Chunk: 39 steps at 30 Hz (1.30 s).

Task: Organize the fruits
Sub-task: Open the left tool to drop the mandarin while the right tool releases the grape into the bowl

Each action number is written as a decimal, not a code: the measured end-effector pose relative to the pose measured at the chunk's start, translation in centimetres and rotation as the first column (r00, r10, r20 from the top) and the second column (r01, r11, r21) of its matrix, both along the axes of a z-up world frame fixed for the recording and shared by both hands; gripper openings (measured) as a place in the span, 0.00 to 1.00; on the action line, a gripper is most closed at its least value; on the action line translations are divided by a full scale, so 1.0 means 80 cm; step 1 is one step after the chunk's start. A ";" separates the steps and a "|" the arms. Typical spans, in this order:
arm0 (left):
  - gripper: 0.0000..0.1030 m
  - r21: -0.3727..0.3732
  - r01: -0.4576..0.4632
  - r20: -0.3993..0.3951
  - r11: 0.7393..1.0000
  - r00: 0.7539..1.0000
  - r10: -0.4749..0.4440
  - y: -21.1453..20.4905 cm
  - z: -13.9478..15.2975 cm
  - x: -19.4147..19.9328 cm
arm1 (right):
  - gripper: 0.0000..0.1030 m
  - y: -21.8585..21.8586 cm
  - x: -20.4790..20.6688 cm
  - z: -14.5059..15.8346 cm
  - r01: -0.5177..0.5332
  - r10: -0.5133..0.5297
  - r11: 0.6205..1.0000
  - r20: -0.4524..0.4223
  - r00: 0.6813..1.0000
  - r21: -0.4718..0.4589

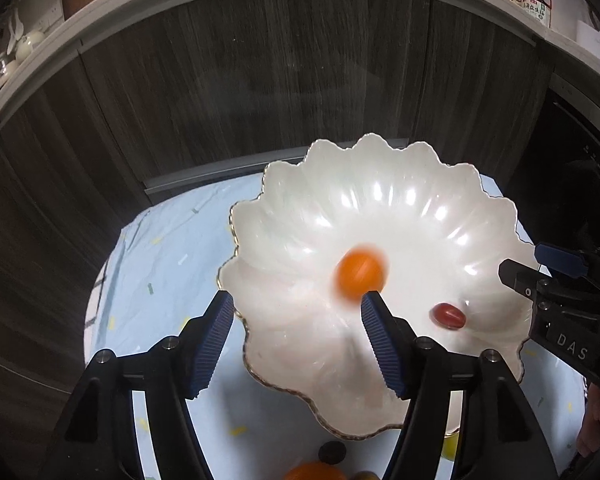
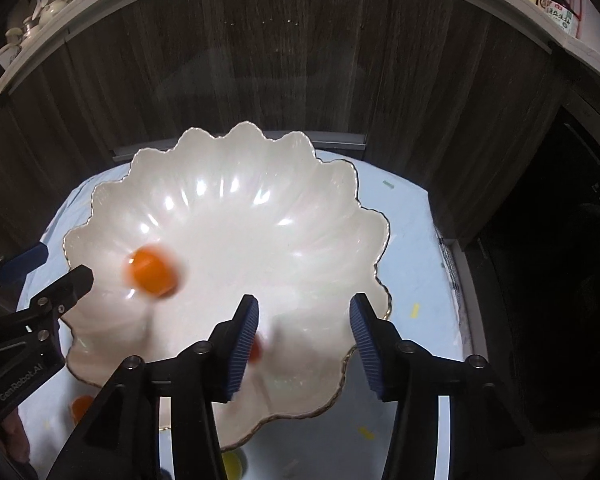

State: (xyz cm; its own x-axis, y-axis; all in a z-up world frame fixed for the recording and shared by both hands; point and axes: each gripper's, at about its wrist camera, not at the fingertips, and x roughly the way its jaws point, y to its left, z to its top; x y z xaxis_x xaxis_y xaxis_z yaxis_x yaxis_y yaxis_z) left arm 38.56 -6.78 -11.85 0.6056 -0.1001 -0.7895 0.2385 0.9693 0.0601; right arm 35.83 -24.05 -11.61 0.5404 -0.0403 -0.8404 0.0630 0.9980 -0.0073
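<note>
A white scalloped bowl (image 1: 380, 208) with a gold rim stands on a pale blue cloth; it also shows in the right wrist view (image 2: 236, 200). A blurred orange fruit (image 1: 359, 273) lies loose inside it, also in the right wrist view (image 2: 153, 271). A small red fruit (image 1: 448, 316) lies in the bowl to its right, half hidden behind a finger in the right wrist view (image 2: 255, 349). My left gripper (image 1: 298, 320) is open and empty above the bowl's near left rim. My right gripper (image 2: 304, 334) is open and empty above the bowl's near right part.
Near the front edge lie another orange fruit (image 1: 314, 472), a small dark fruit (image 1: 332, 452) and a yellow fruit (image 2: 233, 465). An orange fruit (image 2: 82, 406) lies left of the bowl. Dark wooden cabinet doors (image 1: 260, 80) stand behind the table.
</note>
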 end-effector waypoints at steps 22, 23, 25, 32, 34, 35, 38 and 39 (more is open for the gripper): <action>0.85 0.015 -0.033 0.060 0.999 0.998 0.032 0.013 0.041 -0.030 | 0.73 0.011 -0.030 0.050 0.027 -0.024 0.999 0.087 0.996 -0.034; 0.85 0.013 -0.034 0.061 0.999 0.998 0.033 0.014 0.043 -0.032 | 0.73 0.012 -0.031 0.051 0.028 -0.025 0.999 0.088 0.996 -0.034; 0.85 0.010 -0.037 0.064 0.999 0.997 0.036 0.017 0.047 -0.036 | 0.73 0.013 -0.035 0.054 0.030 -0.027 0.999 0.089 0.996 -0.029; 0.85 0.006 -0.042 0.075 0.999 0.996 0.041 0.022 0.058 -0.051 | 0.73 0.018 -0.048 0.063 0.027 -0.026 1.000 0.097 0.995 -0.015; 0.85 0.008 -0.040 0.082 0.999 0.996 0.039 0.022 0.061 -0.056 | 0.73 0.019 -0.052 0.065 0.027 -0.025 1.000 0.101 0.995 -0.013; 0.85 0.009 -0.040 0.085 0.999 0.996 0.039 0.022 0.062 -0.059 | 0.73 0.019 -0.054 0.066 0.027 -0.026 1.000 0.103 0.994 -0.012; 0.85 0.009 -0.037 0.087 0.999 0.996 0.036 0.023 0.065 -0.065 | 0.73 0.019 -0.058 0.069 0.027 -0.026 1.000 0.104 0.994 -0.008; 0.85 0.010 -0.036 0.089 0.999 0.995 0.035 0.023 0.065 -0.066 | 0.73 0.019 -0.059 0.069 0.027 -0.026 1.000 0.104 0.994 -0.007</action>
